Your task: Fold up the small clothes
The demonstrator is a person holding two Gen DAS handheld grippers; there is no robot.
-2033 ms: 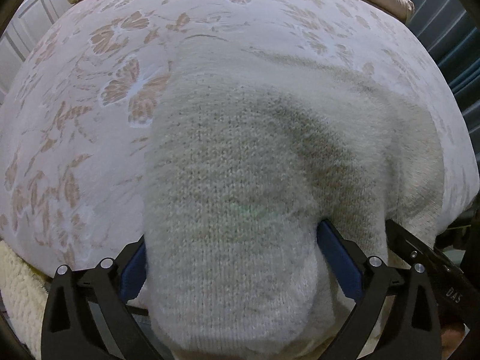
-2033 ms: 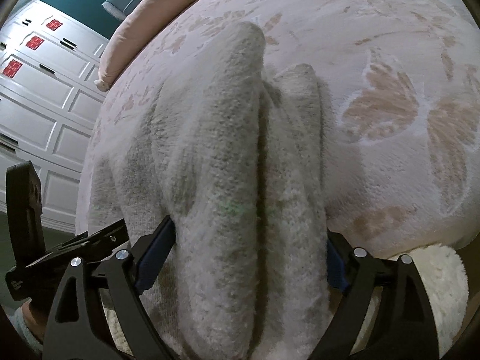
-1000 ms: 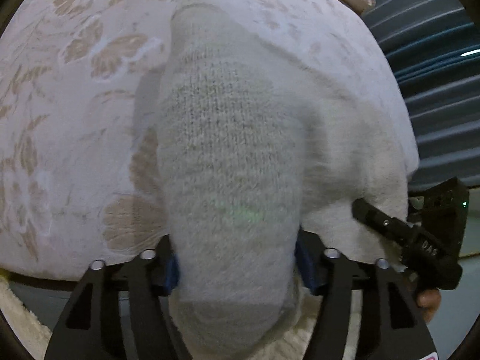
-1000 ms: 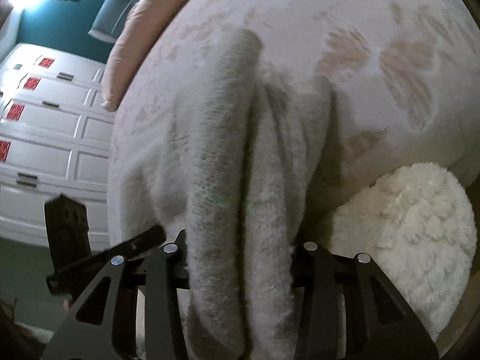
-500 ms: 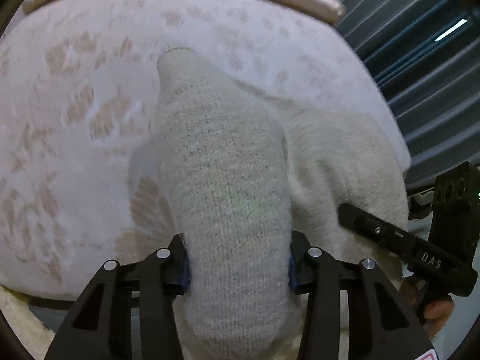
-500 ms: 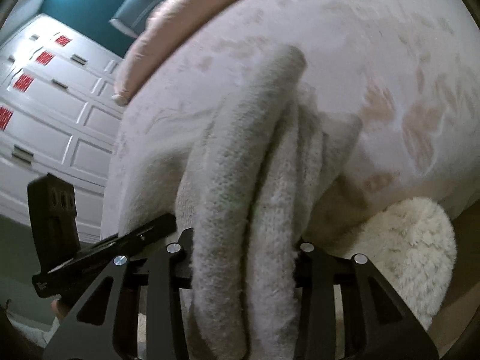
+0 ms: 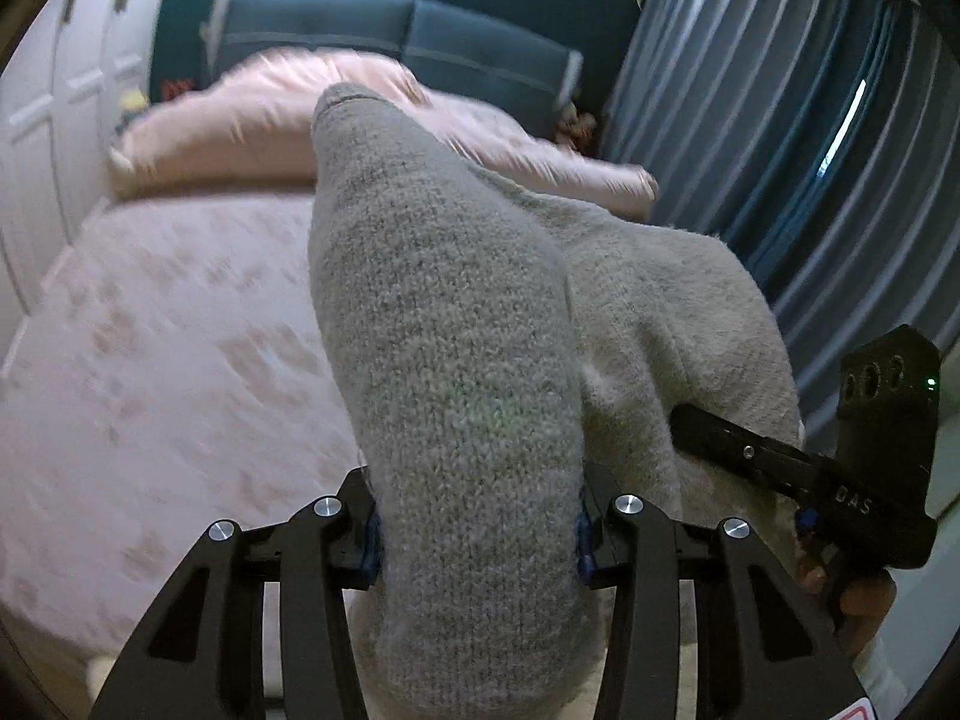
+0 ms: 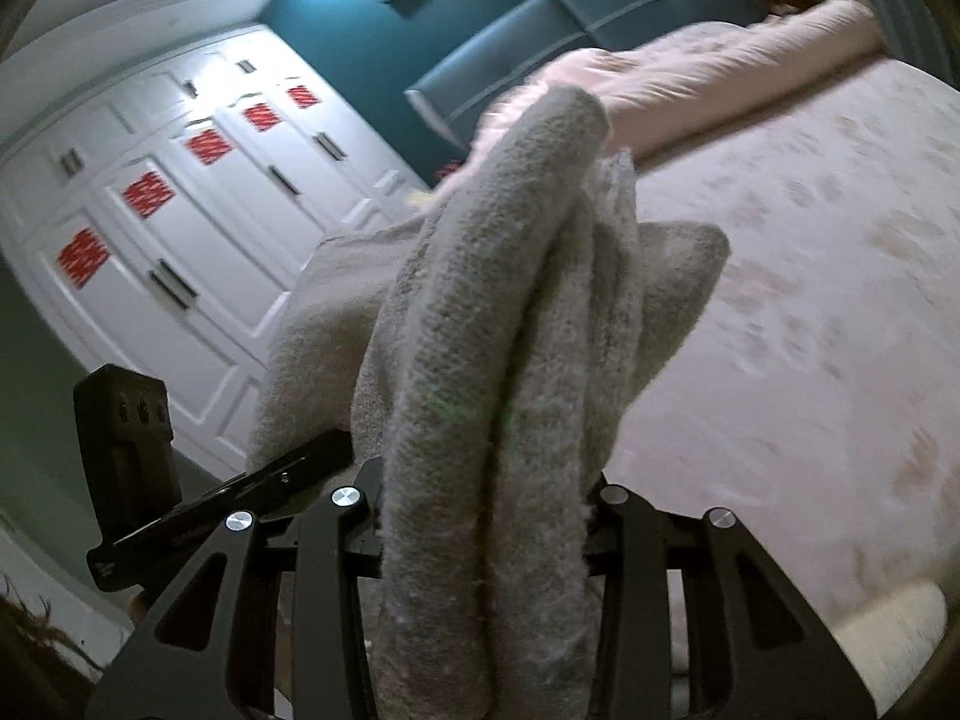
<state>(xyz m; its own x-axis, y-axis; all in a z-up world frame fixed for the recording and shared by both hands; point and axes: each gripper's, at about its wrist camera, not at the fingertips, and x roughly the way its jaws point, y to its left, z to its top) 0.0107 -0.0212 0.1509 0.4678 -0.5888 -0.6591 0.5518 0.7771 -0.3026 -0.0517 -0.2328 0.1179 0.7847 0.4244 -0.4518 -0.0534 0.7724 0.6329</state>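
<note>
In the left wrist view the left gripper (image 7: 477, 516) fills the bottom of the frame; its fingers (image 7: 369, 531) are clamped on a thick roll of the grey sweater (image 7: 444, 360), having narrowed onto it within the last second; the roll runs from the lower centre to the upper middle, off the bed (image 7: 150, 360), which spreads blurred across the left; the rest of the knit drapes to the right, where the right gripper (image 7: 744, 456) reaches in from the right edge and meets the cloth; a hand (image 7: 858, 606) shows under it at lower right; a pink pillow (image 7: 252, 120) lies across the upper middle, with a blue headboard (image 7: 390, 30) above and curtains (image 7: 780, 120) at upper right.

In the right wrist view the right gripper (image 8: 486, 516) sits at the bottom centre; its fingers (image 8: 375, 525) pinch several bunched folds of the sweater (image 8: 480, 360), having drawn in a little; the folds stand up the middle of the frame, clear of the bed (image 8: 810, 330) on the right; the left gripper (image 8: 288, 468) enters from lower left, touching the cloth's left side; white wardrobes (image 8: 180, 210) fill the left, the headboard (image 8: 570, 18) and pillow (image 8: 720, 60) the upper right.
</note>
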